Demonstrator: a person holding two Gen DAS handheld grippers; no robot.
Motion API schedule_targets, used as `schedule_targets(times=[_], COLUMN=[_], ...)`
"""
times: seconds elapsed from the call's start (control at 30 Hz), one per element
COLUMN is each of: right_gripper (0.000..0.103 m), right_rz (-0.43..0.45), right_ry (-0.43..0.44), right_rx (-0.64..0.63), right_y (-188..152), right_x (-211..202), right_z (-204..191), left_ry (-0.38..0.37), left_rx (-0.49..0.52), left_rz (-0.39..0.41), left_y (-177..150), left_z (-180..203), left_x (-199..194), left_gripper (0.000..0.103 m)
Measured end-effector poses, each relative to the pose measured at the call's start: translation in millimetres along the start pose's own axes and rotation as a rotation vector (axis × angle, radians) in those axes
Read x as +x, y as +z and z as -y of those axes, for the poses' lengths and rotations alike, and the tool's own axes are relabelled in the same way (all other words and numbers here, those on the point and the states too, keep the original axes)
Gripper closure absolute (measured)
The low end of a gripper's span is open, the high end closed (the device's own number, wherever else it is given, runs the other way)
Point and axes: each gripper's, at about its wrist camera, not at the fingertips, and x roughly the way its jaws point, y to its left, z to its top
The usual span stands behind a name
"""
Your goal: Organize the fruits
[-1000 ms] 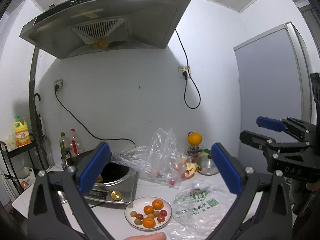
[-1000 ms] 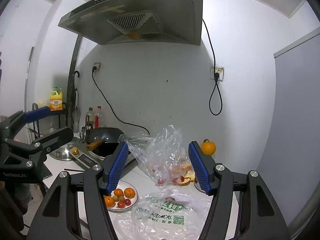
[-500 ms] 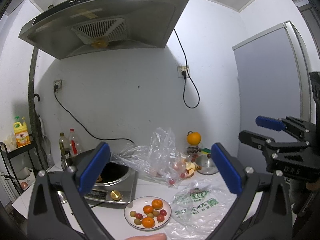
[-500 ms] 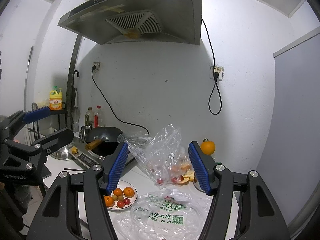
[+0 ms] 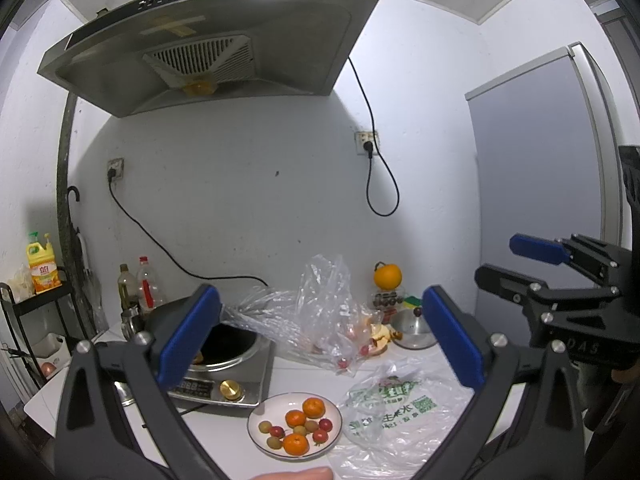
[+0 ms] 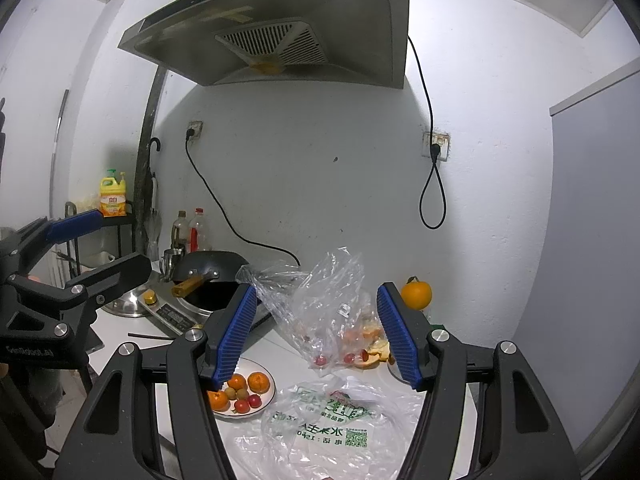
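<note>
A white plate [image 5: 256, 438] [image 6: 269, 400] on the counter holds small oranges [image 5: 296, 443], cherry tomatoes and small brown fruits. A printed plastic bag [image 5: 394, 404] [image 6: 332, 428] lies flat to its right. A clear bag [image 5: 324, 320] [image 6: 320, 312] with more fruit stands behind. A large orange [image 5: 387, 276] [image 6: 417, 294] sits at the back right. My left gripper [image 5: 320, 344] is open and empty, high above the plate. My right gripper [image 6: 318, 332] is open and empty, above the bags; it also shows in the left wrist view [image 5: 520, 262].
An induction cooker [image 5: 224, 380] with a black wok [image 6: 212, 268] stands left of the plate. Bottles [image 5: 138, 288] and a metal cup stand behind it. A steel lid [image 5: 412, 330] with peels lies at the back right. A range hood [image 5: 208, 44] hangs overhead. A fridge [image 5: 540, 184] stands at the right.
Both views have shifted very slightly; the grippers stay open and nothing on the counter has moved.
</note>
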Motion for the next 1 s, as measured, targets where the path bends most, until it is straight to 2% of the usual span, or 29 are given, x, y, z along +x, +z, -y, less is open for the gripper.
schedule_targets(times=[0.57,1.0], right_gripper=[0.037,0.037], right_rz=[0.001,0.000], right_ry=[0.007,0.008], right_rx=[-0.004,-0.001], right_y=[0.1,-0.1], right_x=[-1.2,-2.2], right_z=[-2.6,-1.1], left_ry=[0.003,-0.031], left_rx=[0.001,0.023], left_rz=[0.001,0.009], left_y=[-1.3,-0.4], left_z=[0.8,6.6], left_x=[-0.4,-1.5], left_gripper=[0.001,0.001])
